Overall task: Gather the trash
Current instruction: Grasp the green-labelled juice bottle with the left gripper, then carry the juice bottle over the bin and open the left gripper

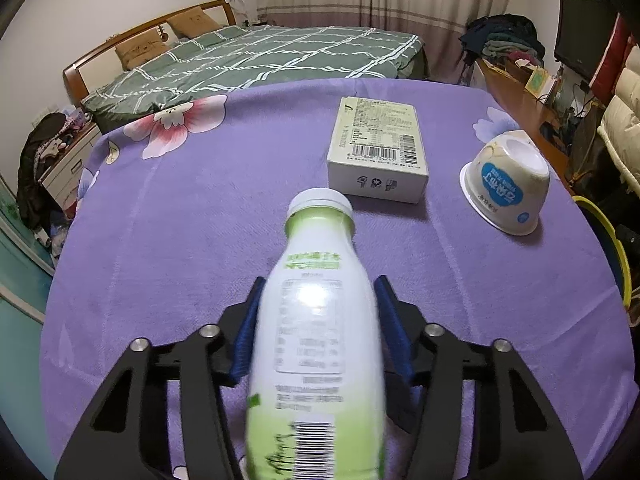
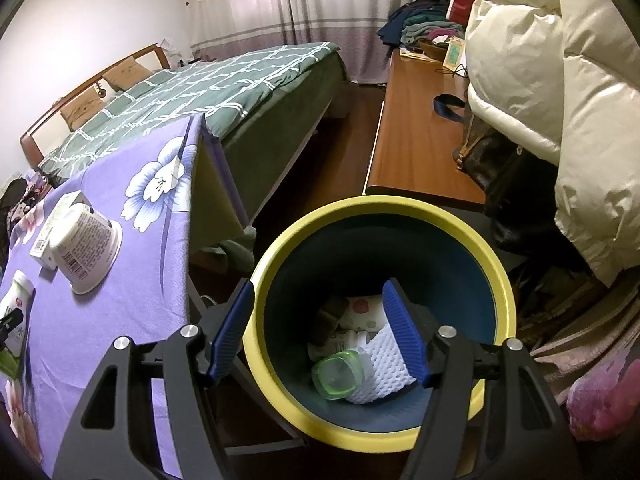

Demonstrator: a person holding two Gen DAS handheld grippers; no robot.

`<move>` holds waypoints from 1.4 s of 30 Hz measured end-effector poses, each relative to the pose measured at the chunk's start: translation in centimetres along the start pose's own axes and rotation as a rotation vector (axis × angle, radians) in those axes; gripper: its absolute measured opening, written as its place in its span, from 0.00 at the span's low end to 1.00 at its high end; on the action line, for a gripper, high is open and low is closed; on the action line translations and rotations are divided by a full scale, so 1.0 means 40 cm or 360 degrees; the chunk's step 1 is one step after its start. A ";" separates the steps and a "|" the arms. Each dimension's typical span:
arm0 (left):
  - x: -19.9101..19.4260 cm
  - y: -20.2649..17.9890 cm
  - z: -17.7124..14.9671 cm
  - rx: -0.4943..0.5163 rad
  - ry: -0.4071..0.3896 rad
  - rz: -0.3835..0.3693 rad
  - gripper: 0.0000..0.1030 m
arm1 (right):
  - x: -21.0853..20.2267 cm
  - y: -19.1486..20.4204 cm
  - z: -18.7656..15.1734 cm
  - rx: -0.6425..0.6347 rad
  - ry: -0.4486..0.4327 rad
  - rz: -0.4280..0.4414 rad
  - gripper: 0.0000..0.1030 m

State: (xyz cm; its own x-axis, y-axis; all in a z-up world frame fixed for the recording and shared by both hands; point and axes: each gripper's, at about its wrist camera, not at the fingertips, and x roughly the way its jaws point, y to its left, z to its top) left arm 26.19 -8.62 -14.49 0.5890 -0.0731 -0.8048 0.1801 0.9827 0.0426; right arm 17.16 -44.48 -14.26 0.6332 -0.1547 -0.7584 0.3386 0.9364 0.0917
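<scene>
A white and green drink bottle (image 1: 320, 320) with a white cap stands up between the fingers of my left gripper (image 1: 320, 280), and the blue pads press on both its sides. It is over the purple flowered tablecloth (image 1: 160, 240). Farther back lie a flat white carton box (image 1: 378, 148) and an upside-down white yogurt cup (image 1: 506, 182). My right gripper (image 2: 317, 286) hangs open over the yellow-rimmed blue bin (image 2: 400, 204), holding nothing. The right wrist view also shows the cup (image 2: 86, 244), the box (image 2: 52, 220) and the bottle (image 2: 14, 304) at the left edge.
The bin holds a green-lidded container (image 2: 338, 374), a white foam net (image 2: 384, 360) and other scraps. It stands off the table's right edge (image 2: 188, 240). A bed (image 1: 260, 60) lies behind the table. A wooden desk (image 2: 416, 132) and a cream padded coat (image 2: 560, 100) are to the right.
</scene>
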 end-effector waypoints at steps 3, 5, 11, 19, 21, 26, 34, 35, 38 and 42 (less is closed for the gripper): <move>-0.002 0.002 -0.001 0.0003 -0.0004 -0.0011 0.50 | 0.002 0.004 0.001 -0.0007 0.0003 0.0004 0.62; -0.007 0.002 -0.002 0.0001 -0.0013 -0.0017 0.50 | 0.001 0.006 0.001 -0.0011 0.0002 0.0008 0.61; -0.054 -0.018 -0.002 0.0028 -0.0074 -0.0039 0.50 | -0.009 0.004 -0.001 -0.0011 -0.0009 0.0015 0.61; -0.136 -0.093 0.005 0.0113 -0.0159 -0.0116 0.50 | -0.032 -0.021 -0.013 0.0011 -0.0042 0.0022 0.62; -0.154 -0.123 0.008 0.0146 -0.0178 -0.0142 0.50 | -0.042 -0.036 -0.017 0.0023 -0.0055 0.0016 0.62; -0.199 -0.241 0.032 0.0260 -0.0226 -0.0252 0.50 | -0.077 -0.086 -0.031 0.0063 -0.0098 0.0000 0.61; -0.213 -0.514 0.063 0.0488 -0.0228 -0.0468 0.50 | -0.120 -0.169 -0.084 0.0093 -0.0125 -0.0053 0.62; -0.211 -0.545 0.064 0.0510 -0.0225 -0.0487 0.50 | -0.122 -0.180 -0.092 0.0095 -0.0122 -0.0062 0.62; -0.205 -0.658 0.066 0.0599 -0.0214 -0.0557 0.50 | -0.129 -0.211 -0.113 0.0102 -0.0118 -0.0087 0.62; -0.187 -0.797 0.069 0.0700 -0.0192 -0.0634 0.50 | -0.133 -0.254 -0.126 0.0125 -0.0112 -0.0110 0.62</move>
State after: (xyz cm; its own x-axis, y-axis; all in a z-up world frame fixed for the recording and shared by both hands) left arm 18.21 -39.85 -8.20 0.4898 -0.4650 -0.7375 0.6988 0.7152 0.0132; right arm 6.84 -51.59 -14.40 0.6529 -0.2421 -0.7177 0.4349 0.8956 0.0935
